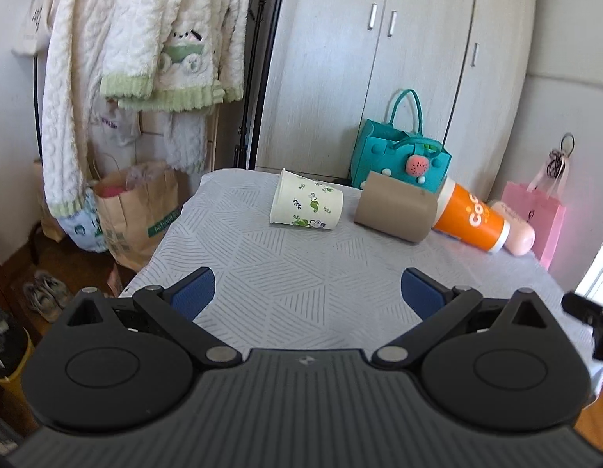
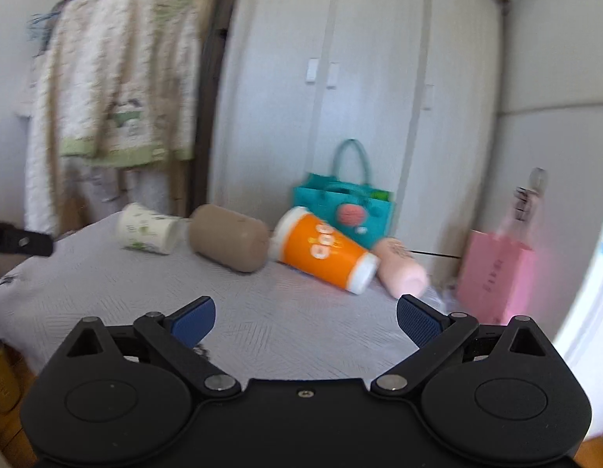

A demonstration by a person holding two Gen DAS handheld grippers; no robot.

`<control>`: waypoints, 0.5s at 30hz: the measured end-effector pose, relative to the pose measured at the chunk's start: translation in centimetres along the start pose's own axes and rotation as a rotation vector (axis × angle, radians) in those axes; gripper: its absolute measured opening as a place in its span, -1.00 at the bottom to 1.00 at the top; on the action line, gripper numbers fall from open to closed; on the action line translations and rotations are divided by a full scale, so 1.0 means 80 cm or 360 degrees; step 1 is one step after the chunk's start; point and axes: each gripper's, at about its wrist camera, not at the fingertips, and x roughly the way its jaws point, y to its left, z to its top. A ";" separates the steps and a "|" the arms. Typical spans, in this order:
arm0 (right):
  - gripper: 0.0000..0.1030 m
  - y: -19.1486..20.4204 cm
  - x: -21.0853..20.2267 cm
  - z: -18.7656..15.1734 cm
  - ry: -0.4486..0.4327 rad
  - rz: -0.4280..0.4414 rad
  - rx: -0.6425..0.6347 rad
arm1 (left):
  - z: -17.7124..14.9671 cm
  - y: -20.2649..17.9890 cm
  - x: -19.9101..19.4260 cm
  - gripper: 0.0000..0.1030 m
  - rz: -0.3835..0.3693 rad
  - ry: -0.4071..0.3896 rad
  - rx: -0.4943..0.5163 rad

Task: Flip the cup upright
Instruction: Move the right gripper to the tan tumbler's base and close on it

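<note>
Several cups lie on their sides in a row at the far side of a table with a grey patterned cloth [image 1: 285,273]. From left: a white paper cup with green leaves [image 1: 306,205], a tan cup [image 1: 395,212], an orange and white cup [image 1: 473,218] and a pink cup [image 1: 516,230]. They also show in the right wrist view: white cup [image 2: 149,228], tan cup [image 2: 228,237], orange cup [image 2: 324,251], pink cup [image 2: 402,271]. My left gripper [image 1: 308,290] is open and empty, well short of the cups. My right gripper [image 2: 306,318] is open and empty, also short of them.
A teal felt bag [image 1: 399,156] stands behind the cups against a white wardrobe [image 1: 379,58]. A pink gift bag [image 1: 535,210] is at the right. Fluffy clothes [image 1: 125,58] hang at the left above a brown paper bag [image 1: 137,210] on the floor.
</note>
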 end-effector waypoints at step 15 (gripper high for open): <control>0.95 0.033 0.079 0.122 0.0196 0.0698 -0.0651 | 0.056 0.010 0.103 1.00 -0.0255 0.0304 -0.0227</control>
